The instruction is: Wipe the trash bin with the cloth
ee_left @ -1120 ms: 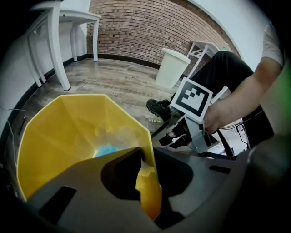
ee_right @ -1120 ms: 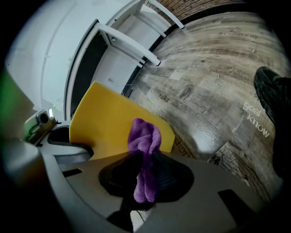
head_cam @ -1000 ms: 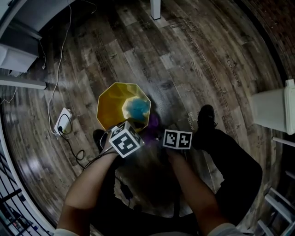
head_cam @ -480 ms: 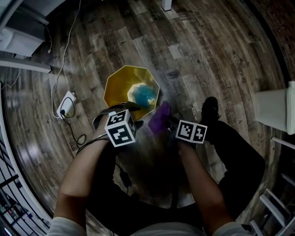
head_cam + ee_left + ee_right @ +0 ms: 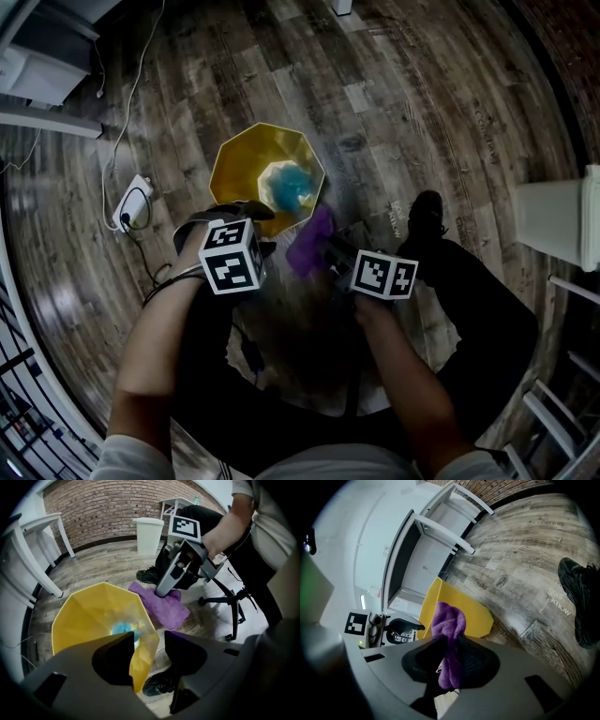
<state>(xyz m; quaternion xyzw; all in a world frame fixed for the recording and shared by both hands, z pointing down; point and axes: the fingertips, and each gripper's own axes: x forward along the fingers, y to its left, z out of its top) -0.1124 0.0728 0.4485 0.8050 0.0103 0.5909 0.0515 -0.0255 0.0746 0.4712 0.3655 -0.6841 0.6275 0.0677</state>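
Observation:
A yellow faceted trash bin [image 5: 246, 161] stands open on the wood floor with something blue [image 5: 291, 186] at its bottom. My left gripper [image 5: 246, 217] hangs over the bin's near rim. Its jaws have just been opening and stand open, with the bin's wall [image 5: 143, 651] between them and a gap on the right side. In the left gripper view the bin [image 5: 89, 613] fills the lower left. My right gripper [image 5: 326, 248] is shut on a purple cloth [image 5: 309, 239], which hangs beside the bin's right side [image 5: 480, 613]. The cloth [image 5: 449, 620] is bunched between its jaws [image 5: 449, 645].
A white bin [image 5: 553, 223] stands at the right. A power strip [image 5: 134, 214] with cables lies left of the yellow bin. A black shoe [image 5: 422, 223] rests right of the cloth, and a chair base [image 5: 232, 604] stands close by. White table legs [image 5: 44, 569] stand behind.
The left gripper has rolled and drawn back a little from the bin's near rim. The right gripper has risen, lifting the purple cloth up beside the bin.

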